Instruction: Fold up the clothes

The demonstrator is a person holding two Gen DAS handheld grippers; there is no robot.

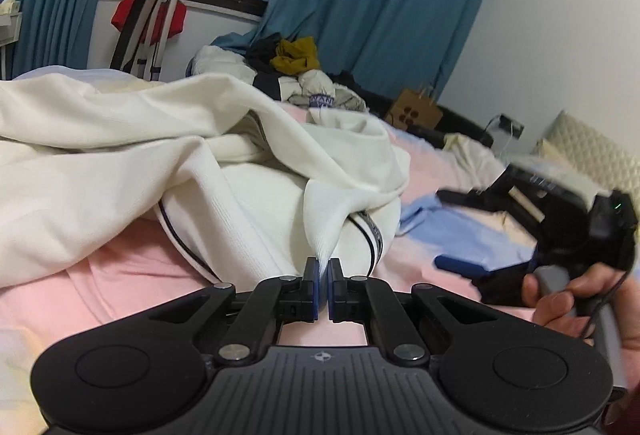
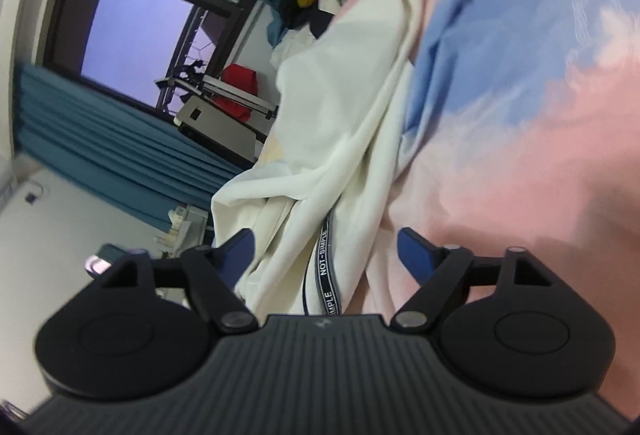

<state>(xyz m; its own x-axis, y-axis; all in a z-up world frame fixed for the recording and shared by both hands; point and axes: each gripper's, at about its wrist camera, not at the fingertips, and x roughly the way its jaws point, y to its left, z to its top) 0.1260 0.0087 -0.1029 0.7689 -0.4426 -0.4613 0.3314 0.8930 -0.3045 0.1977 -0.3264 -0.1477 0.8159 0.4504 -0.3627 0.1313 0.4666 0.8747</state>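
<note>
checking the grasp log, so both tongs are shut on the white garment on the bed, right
Not quite. Only the left tongs are shut on the white garment; the right wrist view shows the right tongs open, fingers spread either side of the cloth.

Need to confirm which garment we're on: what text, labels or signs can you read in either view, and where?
"NOT SIMPLE", partly cut off where it repeats: woven black band on the white garment lying between the open right gripper fingers.
Same band in the left view: lettering too blurred.
Blue patch on the grey-white jacket: only partial letters, unreadable.
Brown paper bag: dark marks, no text.
</note>
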